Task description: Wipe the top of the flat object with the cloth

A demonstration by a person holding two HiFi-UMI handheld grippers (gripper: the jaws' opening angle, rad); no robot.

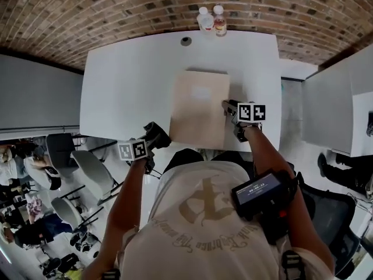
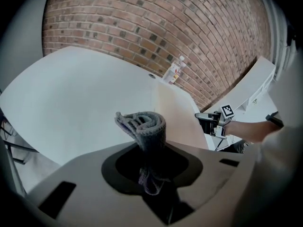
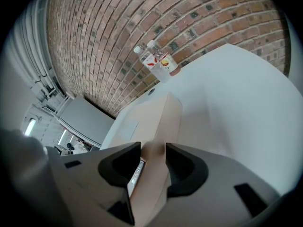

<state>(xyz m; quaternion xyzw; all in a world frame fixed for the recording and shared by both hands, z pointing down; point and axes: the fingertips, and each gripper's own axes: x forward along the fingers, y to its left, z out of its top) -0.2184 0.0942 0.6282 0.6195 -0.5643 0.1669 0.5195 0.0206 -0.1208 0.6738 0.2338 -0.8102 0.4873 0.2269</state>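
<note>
- The left gripper (image 2: 152, 171) is clamping its jaws on a grey cloth (image 2: 144, 126); in the left gripper view, the cloth is standing up out of the jaws at centre frame as a rolled wad, with a loose end hanging down between the pads.
- In the head view, the left gripper (image 1: 156, 137) is hovering at lower centre, just beside the lower left corner of the flat object (image 1: 200, 107), with the cloth not touching its top.
- The right gripper (image 3: 154, 162) is gripping the near edge of the flat object (image 3: 156, 117), one pad pressing on each side; in the head view, it (image 1: 231, 111) is sitting at the object's right edge.
- The flat object, a pale tan box, is lying at the middle of the white table (image 1: 128, 80).
- Two bottles (image 1: 211, 21) are standing together at the table's far edge, at upper centre, well apart from the box.
- A brick wall (image 1: 87, 10) is filling the top of the head view, and chairs (image 1: 87, 168) are standing at lower left.
</note>
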